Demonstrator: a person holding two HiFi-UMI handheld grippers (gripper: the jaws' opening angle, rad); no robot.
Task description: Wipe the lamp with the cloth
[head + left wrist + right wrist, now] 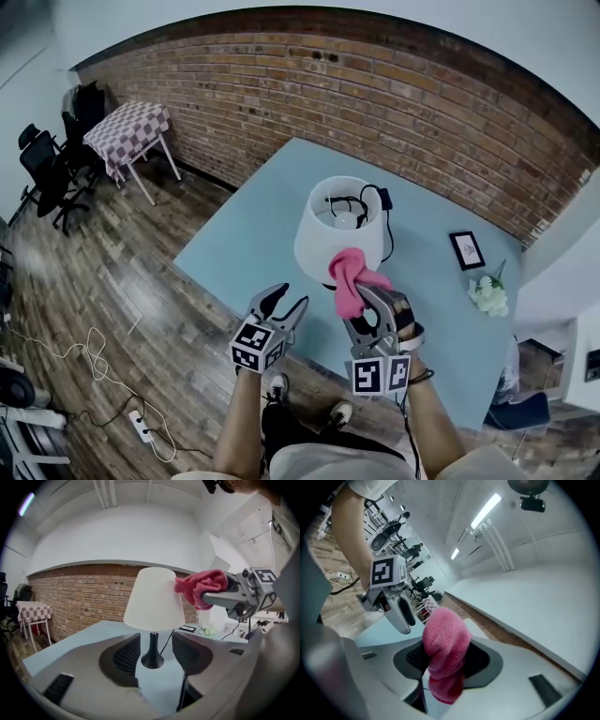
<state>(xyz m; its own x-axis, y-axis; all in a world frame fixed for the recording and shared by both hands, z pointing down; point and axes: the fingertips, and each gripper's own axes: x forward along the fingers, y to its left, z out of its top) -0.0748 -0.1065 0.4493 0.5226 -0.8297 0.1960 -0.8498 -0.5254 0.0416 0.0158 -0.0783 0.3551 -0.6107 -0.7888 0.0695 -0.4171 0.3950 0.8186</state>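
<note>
Right hand-held gripper (362, 298) clamped on bunched pink cloth (351, 279), cloth touching side of white shade of lamp (330, 234). Lamp upright near middle of light-blue bench (234, 244). Left hand-held gripper (281, 302) just beside right one, at bench's near edge, jaws apart, nothing between pads, pointing toward lamp's black base (152, 658). Framed picture (467, 249) and white flowers (488, 294) near bench's right edge.
</note>
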